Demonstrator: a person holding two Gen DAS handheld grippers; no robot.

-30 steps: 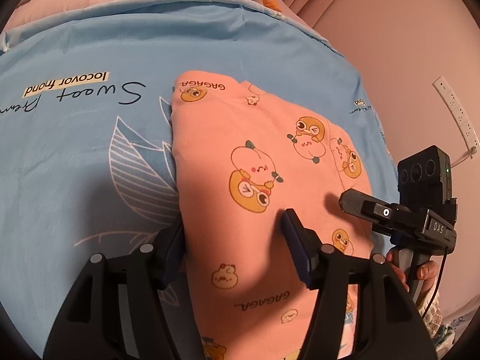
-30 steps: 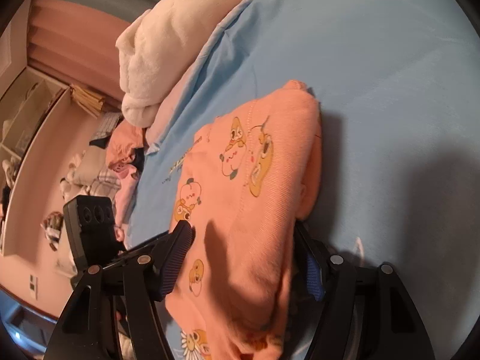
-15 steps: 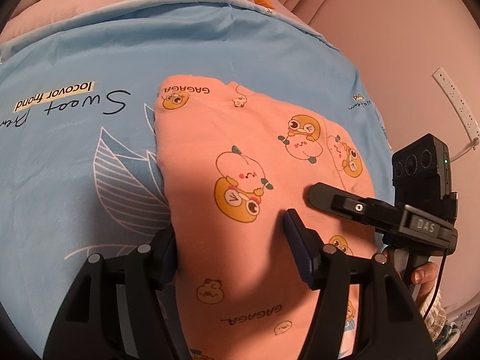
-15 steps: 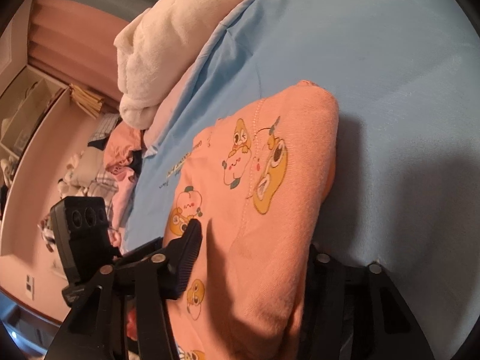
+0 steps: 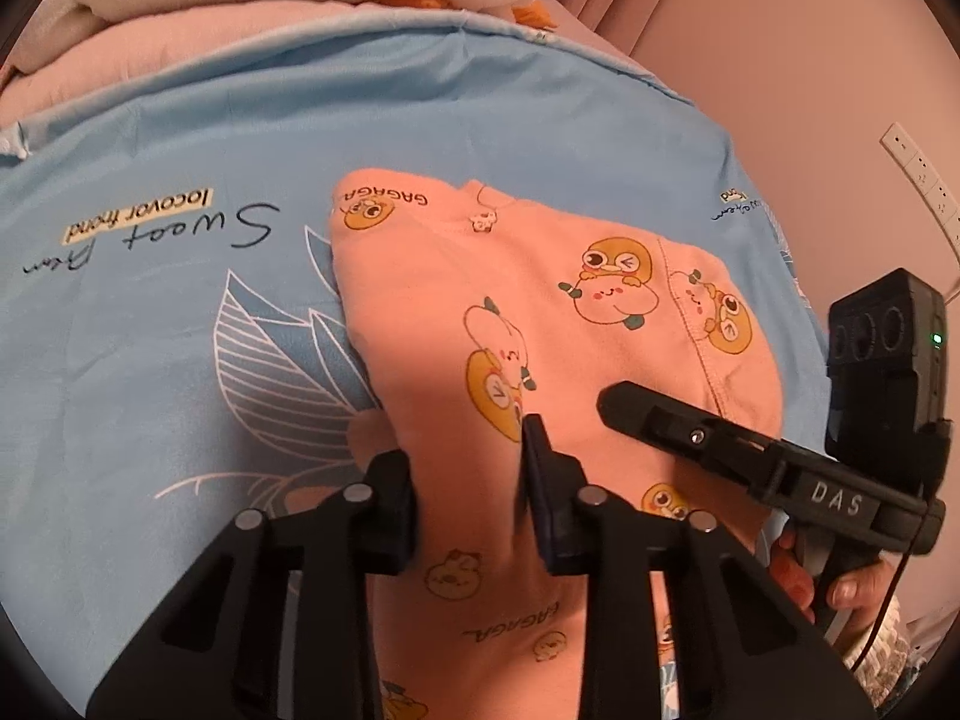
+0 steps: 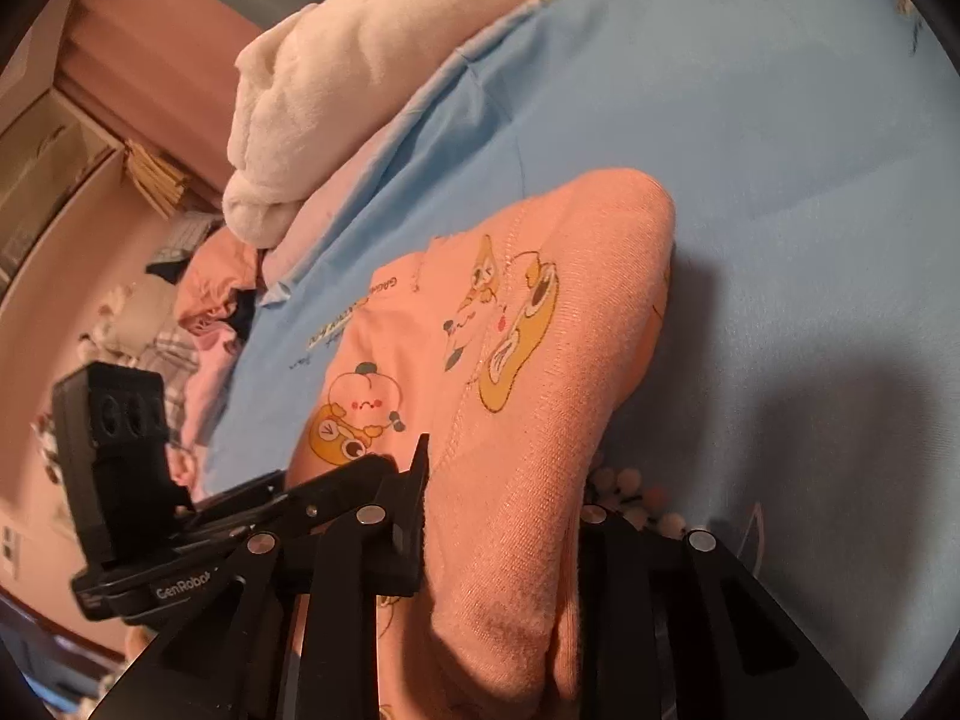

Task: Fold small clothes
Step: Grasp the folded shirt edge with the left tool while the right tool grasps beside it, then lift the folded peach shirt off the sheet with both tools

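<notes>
A folded peach garment (image 5: 540, 276) with cartoon prints and "GAGAGA" lettering lies on the blue bed sheet (image 5: 180, 360). My left gripper (image 5: 462, 450) is at its near left edge. Its jaws are closing, with a bunched ridge of the fabric pinched between them. In the right wrist view the same garment (image 6: 540, 360) runs forward from my right gripper (image 6: 504, 480). Its jaws are also closing, and a thick fold of the garment's right edge is squeezed between them. The right-hand finger there is mostly hidden under cloth. A finger (image 5: 648, 414) of the right gripper rests on the garment.
A white fluffy blanket (image 6: 360, 60) and pink bedding lie along the far edge of the bed. A heap of mixed clothes (image 6: 198, 312) sits beyond the bed's left side. A power strip (image 5: 924, 180) hangs on the pink wall. A hand (image 5: 852, 588) holds the right gripper's handle.
Both pairs of jaws have narrowed onto the garment's near edges, and the cloth between them has bunched up. The garment itself stays in place.
</notes>
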